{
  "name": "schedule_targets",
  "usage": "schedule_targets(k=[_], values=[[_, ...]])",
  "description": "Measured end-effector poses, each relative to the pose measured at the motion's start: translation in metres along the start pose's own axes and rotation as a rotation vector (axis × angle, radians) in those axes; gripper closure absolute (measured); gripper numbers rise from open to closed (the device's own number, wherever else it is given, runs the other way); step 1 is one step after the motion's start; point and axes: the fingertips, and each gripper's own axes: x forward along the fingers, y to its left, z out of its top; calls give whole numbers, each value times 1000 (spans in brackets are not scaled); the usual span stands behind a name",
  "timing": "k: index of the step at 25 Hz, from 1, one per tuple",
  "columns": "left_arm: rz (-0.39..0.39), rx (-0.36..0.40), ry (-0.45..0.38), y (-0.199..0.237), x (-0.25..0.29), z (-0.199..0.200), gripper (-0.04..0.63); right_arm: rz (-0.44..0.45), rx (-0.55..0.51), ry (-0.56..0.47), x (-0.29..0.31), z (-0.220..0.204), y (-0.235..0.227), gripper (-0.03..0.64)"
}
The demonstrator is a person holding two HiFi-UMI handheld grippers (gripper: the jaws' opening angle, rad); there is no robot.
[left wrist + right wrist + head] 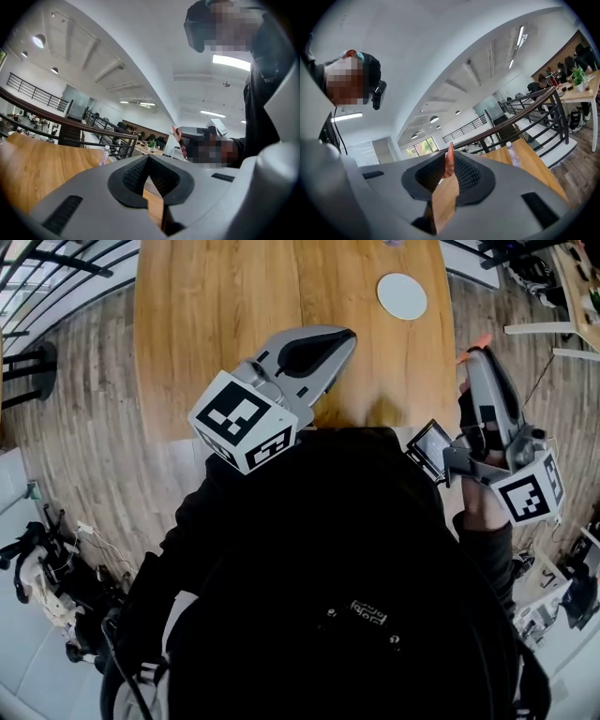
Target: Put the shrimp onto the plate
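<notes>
Right gripper (475, 351): jaws clamped on shrimp (449, 160), 2 o'clock in head view, 4 o'clock of plate (402, 295)
Left gripper (345, 335): jaws together, nothing between
Plate: on wooden table (225, 324), 1 o'clock

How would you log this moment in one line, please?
right gripper: shut on shrimp | left gripper: shut, empty | plate: bare, on table
</notes>
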Motion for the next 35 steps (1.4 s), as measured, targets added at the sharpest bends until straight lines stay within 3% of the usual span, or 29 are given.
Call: schedule_targets(k=[9,23,30,35], values=[[-58,5,30,1,43,9,591,67,3,3,-2,49,-37,548],[-26,-46,80,-2,64,0,591,175,52,104,14,32,-74,548],[18,-13,113,15,76,-4,591,212,44,158,28,17,-85,548],[45,-44,114,26,83,-5,591,220,42,188,36,10,-98,548]])
